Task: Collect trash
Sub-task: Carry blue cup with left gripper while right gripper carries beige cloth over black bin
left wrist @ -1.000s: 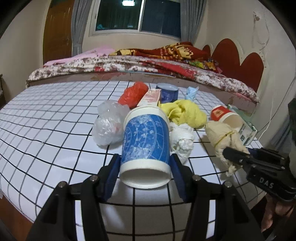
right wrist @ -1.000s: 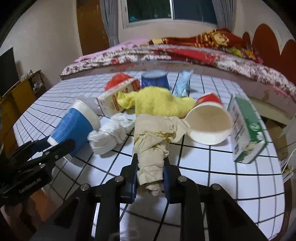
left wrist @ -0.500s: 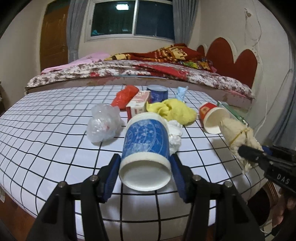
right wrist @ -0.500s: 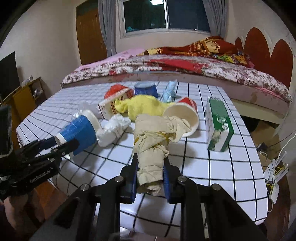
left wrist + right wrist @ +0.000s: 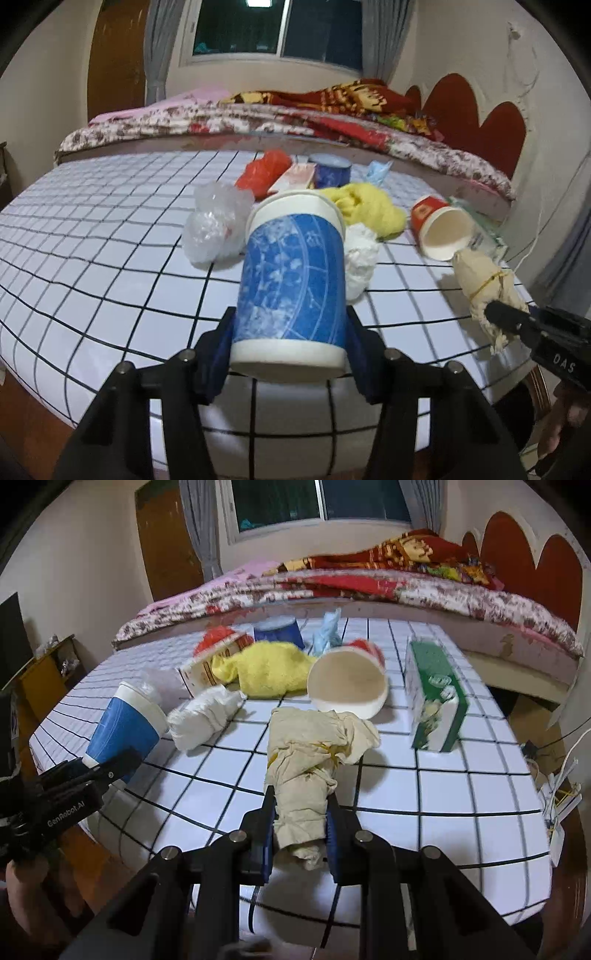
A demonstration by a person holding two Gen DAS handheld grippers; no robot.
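Observation:
My left gripper (image 5: 290,343) is shut on a blue-and-white paper cup (image 5: 291,280), held above the near edge of the checked table (image 5: 92,266); the cup also shows in the right wrist view (image 5: 123,727). My right gripper (image 5: 300,823) is shut on a beige crumpled cloth bundle (image 5: 306,760) tied with a yellow band, also seen in the left wrist view (image 5: 484,284). Other trash lies on the table: a clear plastic bag (image 5: 214,225), a white wad (image 5: 205,720), a yellow cloth (image 5: 266,668), a red paper cup (image 5: 349,681) on its side.
A green carton (image 5: 436,698) stands at the table's right. A red bag (image 5: 264,171), a pink carton (image 5: 295,177), a dark blue cup (image 5: 328,171) and a light blue mask (image 5: 327,635) lie at the back. A bed (image 5: 369,587) runs behind the table.
Both grippers have pulled back from the trash pile toward the table's near edge, each carrying its item. The blue cup is now tilted more upright.

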